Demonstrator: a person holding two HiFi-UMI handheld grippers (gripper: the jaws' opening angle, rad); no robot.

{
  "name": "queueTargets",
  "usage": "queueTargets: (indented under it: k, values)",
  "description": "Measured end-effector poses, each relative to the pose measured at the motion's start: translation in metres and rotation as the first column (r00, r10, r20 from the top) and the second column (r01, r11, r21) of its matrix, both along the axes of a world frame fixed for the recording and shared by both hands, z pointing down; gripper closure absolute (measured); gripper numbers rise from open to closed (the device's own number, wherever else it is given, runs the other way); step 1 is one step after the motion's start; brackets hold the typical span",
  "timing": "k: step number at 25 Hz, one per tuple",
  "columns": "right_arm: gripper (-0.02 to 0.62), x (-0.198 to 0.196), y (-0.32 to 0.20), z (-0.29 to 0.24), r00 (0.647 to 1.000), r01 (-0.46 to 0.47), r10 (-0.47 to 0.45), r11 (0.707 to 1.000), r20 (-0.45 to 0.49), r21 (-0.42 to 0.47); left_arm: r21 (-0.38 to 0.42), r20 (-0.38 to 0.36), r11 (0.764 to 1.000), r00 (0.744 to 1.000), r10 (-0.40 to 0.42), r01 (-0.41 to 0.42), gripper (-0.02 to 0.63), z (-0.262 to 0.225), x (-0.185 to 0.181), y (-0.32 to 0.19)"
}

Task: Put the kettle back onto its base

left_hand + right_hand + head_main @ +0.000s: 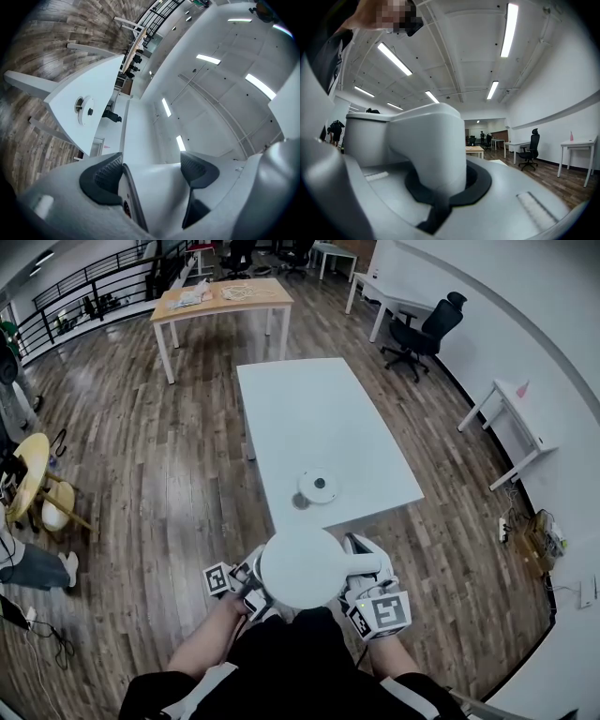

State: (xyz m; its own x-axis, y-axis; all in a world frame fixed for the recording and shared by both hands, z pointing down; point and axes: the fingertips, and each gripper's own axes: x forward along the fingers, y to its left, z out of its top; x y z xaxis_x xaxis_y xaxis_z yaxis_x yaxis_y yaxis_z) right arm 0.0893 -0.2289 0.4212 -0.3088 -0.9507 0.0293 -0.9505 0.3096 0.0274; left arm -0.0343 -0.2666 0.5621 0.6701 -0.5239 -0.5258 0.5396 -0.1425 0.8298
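Note:
A white kettle (302,566) hangs in front of my chest, short of the near edge of the white table (309,418). My right gripper (361,563) is shut on the kettle's handle (429,150), which fills the right gripper view. My left gripper (251,585) is at the kettle's left side. In the left gripper view its dark pads (101,180) sit on either side of the kettle's white body (154,187), closed on it. The round white base (319,486) lies near the table's front edge, also seen from the left gripper (84,108).
A wooden table (221,298) with items on it stands beyond the white one. A black office chair (424,332) and white desks (514,418) line the right wall. A yellow stool (33,474) and a person's leg are at the left, on the wood floor.

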Motion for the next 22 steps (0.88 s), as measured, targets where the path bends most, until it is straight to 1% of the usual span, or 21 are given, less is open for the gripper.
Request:
queueTargets:
  k: [8,12,19,22]
  values:
    - [0.589,0.017,-0.033,0.005,1.0,-0.014,0.014,1.0,0.016,0.003,-0.007,0.022,1.0,1.0,0.019,-0.018,0.218,0.006,0.016,-0.035]
    - [0.589,0.028,-0.051,0.0,1.0,-0.015,0.015,1.0,0.018,0.02,0.009,0.027,1.0,0.999,0.022,-0.023,0.218,0.001,0.027,-0.056]
    - [0.589,0.057,-0.089,-0.005,1.0,-0.008,0.007,0.999,0.018,0.038,0.028,0.035,1.0,0.999,0.009,-0.01,0.218,-0.004,0.056,-0.095]
    - [0.589,0.066,-0.104,-0.005,1.0,-0.006,0.005,0.999,0.031,0.046,0.032,0.053,0.999,0.999,-0.002,0.0,0.218,-0.003,0.063,-0.111]
